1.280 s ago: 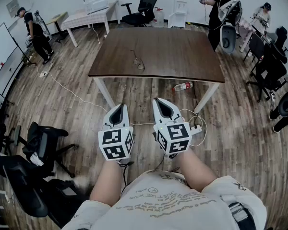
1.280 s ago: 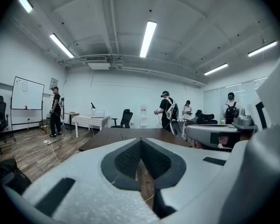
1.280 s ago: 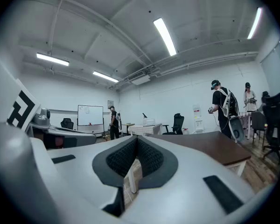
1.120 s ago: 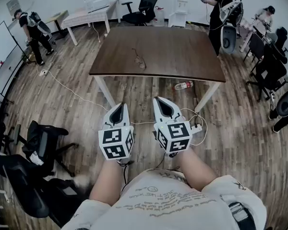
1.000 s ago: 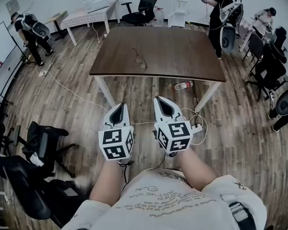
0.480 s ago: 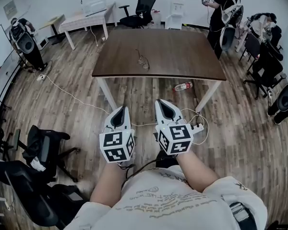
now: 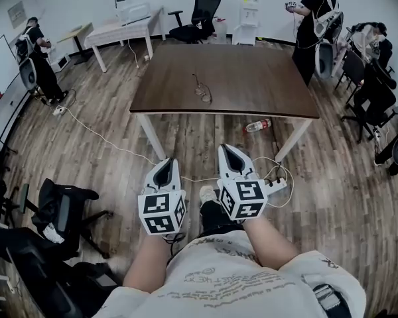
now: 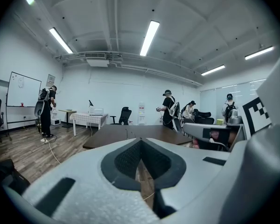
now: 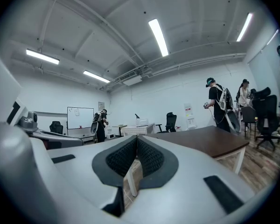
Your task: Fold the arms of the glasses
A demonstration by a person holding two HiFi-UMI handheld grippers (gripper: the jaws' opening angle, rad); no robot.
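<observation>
Head view: thin wire glasses (image 7: 202, 91) lie on dark brown tabletop (image 7: 265, 78), well beyond your left tongs (image 7: 166, 163) and right tongs (image 7: 229, 150), both pressed together; step closer.

The glasses (image 7: 201, 91) are lying far off on the tabletop (image 7: 259, 78), showing too small to tell how their arms are standing; the bottom edge is cutting off the person's torso (image 7: 232, 287).
</observation>
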